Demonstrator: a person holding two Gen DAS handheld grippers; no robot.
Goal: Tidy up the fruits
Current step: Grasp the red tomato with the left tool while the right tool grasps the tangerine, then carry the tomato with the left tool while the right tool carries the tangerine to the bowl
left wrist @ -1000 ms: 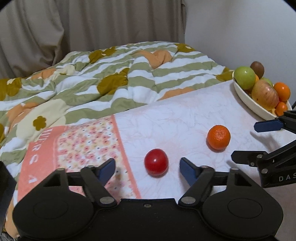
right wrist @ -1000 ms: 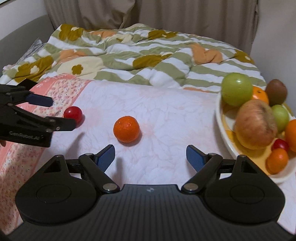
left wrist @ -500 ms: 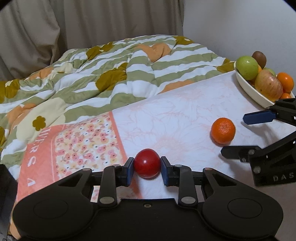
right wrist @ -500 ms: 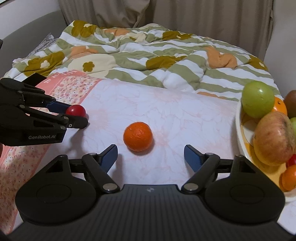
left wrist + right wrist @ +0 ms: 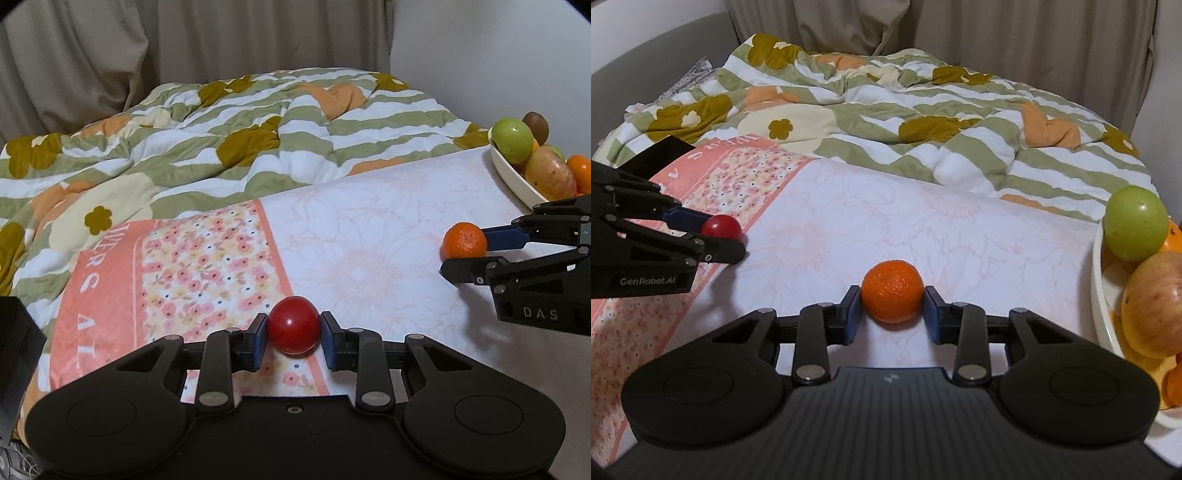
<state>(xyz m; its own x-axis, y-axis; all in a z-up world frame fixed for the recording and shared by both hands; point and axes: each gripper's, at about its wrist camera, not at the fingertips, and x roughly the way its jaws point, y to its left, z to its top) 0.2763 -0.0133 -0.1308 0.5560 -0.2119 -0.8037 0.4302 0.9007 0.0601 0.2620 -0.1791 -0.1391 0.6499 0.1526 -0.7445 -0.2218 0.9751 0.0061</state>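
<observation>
The left gripper [image 5: 294,331] is closed on a round red fruit [image 5: 293,329], low over the pink flowered cloth [image 5: 207,280]. The right gripper [image 5: 892,308], marked "DAS", has its blue pads against a mandarin [image 5: 892,295] on the white sheet [image 5: 923,229]. The left gripper's body reads "GenRobot.AI". Farther right, the white bowl [image 5: 1102,314] holds apples and oranges.

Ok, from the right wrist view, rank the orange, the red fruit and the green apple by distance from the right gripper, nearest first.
1. Orange: between the fingers of the right gripper, centre.
2. Green apple: in the white bowl, far right.
3. Red fruit: far left, held in the left gripper. Two and three are close to call.
</observation>
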